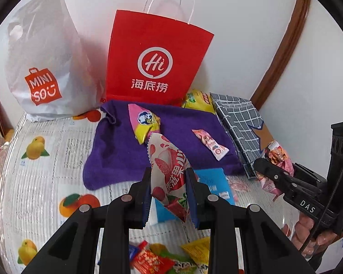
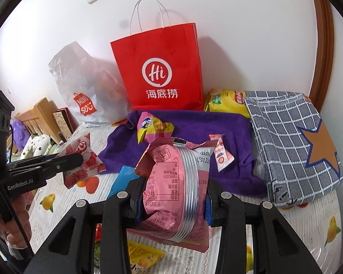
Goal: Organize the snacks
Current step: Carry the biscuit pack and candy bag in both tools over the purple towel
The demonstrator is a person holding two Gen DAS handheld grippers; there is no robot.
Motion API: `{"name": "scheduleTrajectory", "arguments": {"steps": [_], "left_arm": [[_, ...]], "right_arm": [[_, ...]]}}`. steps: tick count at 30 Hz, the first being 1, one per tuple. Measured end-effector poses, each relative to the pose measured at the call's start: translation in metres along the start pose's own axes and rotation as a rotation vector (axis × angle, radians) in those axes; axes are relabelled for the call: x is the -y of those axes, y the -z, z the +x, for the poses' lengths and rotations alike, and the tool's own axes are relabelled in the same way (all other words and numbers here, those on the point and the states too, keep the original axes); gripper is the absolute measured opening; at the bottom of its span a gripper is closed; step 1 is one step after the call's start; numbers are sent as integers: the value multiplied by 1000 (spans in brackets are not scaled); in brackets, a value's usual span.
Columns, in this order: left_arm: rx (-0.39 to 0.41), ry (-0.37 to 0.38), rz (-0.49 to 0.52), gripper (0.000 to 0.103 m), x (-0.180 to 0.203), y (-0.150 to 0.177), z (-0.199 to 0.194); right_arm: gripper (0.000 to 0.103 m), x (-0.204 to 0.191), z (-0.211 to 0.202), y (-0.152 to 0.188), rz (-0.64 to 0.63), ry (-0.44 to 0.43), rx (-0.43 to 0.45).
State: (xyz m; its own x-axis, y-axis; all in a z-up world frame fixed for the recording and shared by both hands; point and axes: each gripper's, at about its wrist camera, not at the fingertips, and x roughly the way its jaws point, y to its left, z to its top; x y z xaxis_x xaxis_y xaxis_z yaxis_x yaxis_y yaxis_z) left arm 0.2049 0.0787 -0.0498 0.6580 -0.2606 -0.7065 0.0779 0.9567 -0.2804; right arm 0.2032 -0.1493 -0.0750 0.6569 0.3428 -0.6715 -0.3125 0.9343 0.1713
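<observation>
My left gripper (image 1: 169, 182) is shut on a white and red lychee jelly packet (image 1: 169, 171), held above the table; the same packet (image 2: 82, 159) shows at the left of the right wrist view. My right gripper (image 2: 173, 196) is shut on a pink snack bag (image 2: 171, 182) with a silver seam, also lifted; that bag (image 1: 277, 166) appears at the right of the left wrist view. A purple towel (image 1: 178, 141) carries a pink and yellow packet (image 1: 144, 123) and a small pink candy (image 1: 209, 143). A red paper bag (image 1: 157, 59) stands behind it.
A white Miniso plastic bag (image 1: 45, 68) stands left of the red bag. A grey checked cloth with an orange star (image 2: 292, 143) lies right, with a yellow packet (image 2: 226, 102) behind. A blue packet (image 1: 215, 180) and several loose snacks (image 1: 162, 260) lie near the front on the fruit-print tablecloth (image 1: 38, 171).
</observation>
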Motion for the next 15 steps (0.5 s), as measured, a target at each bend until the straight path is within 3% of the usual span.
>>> {"name": "scheduleTrajectory", "arguments": {"steps": [15], "left_arm": [[-5,-48,-11,26,-22,-57,36]], "right_arm": [[39,20,44,-53,0,44,11]]}}
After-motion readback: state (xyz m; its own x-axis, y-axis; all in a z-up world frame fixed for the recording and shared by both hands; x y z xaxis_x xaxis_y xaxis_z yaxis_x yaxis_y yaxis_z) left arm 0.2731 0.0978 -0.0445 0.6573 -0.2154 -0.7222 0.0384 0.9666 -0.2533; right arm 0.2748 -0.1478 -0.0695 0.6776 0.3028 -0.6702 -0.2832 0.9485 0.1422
